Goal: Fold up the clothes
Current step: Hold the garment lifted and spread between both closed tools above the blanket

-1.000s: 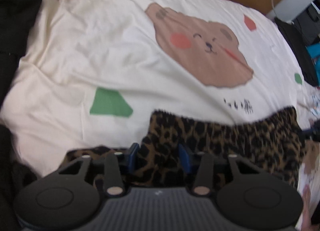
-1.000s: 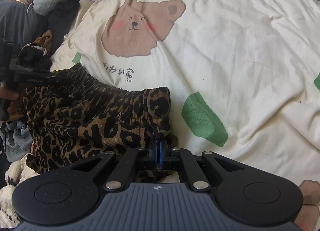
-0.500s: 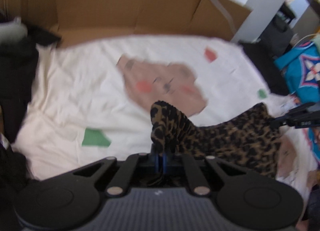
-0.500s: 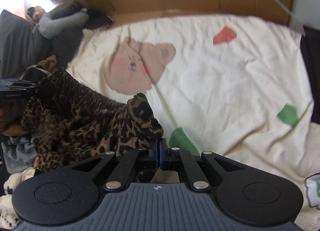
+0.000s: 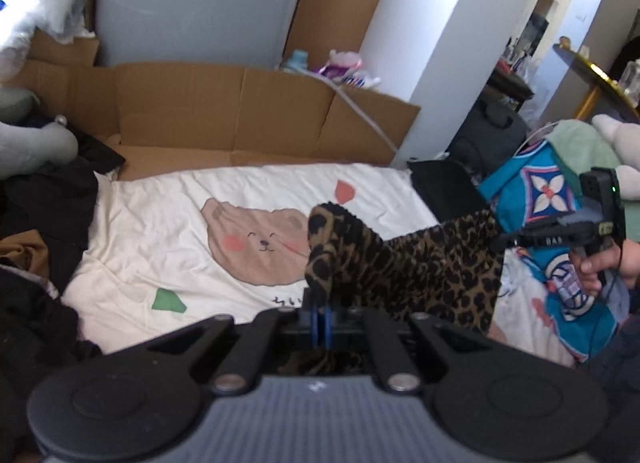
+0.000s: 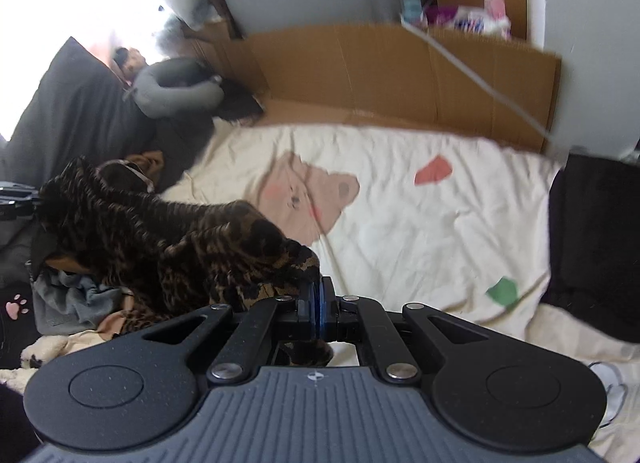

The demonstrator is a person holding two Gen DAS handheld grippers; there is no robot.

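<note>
Now both grippers are clamped on the same leopard-print garment (image 5: pixel 404 267), one at each end, and it hangs stretched between them above the bed.

From the left wrist camera, the left gripper (image 5: pixel 320 313) has its blue pads (image 5: pixel 327 319) pressed together on a bunched corner of the cloth, which stands up in a small hump just beyond the tips. The fabric runs from there toward the right side of the view, where the right gripper (image 5: pixel 496 243) pinches its far edge; a hand (image 5: pixel 600 263) wraps that tool's handle.

From the right wrist camera, the right gripper (image 6: pixel 316 303) is likewise closed on a fold of the garment (image 6: pixel 172 247), with the cloth sagging away to the left (that side of the picture is smeared, so the print looks streaky).

Below the garment lies a cream bedsheet (image 5: pixel 168 231) with a bear face (image 5: pixel 260 243) printed on it, plus a green patch (image 5: pixel 168 300) and a red patch (image 5: pixel 345 191). Flattened cardboard (image 5: pixel 240 111) stands along the far side of the bed. Dark clothes (image 5: pixel 48 203) are heaped along the left edge, and a blue patterned cloth (image 5: pixel 532 191) lies behind the right gripper.
</note>
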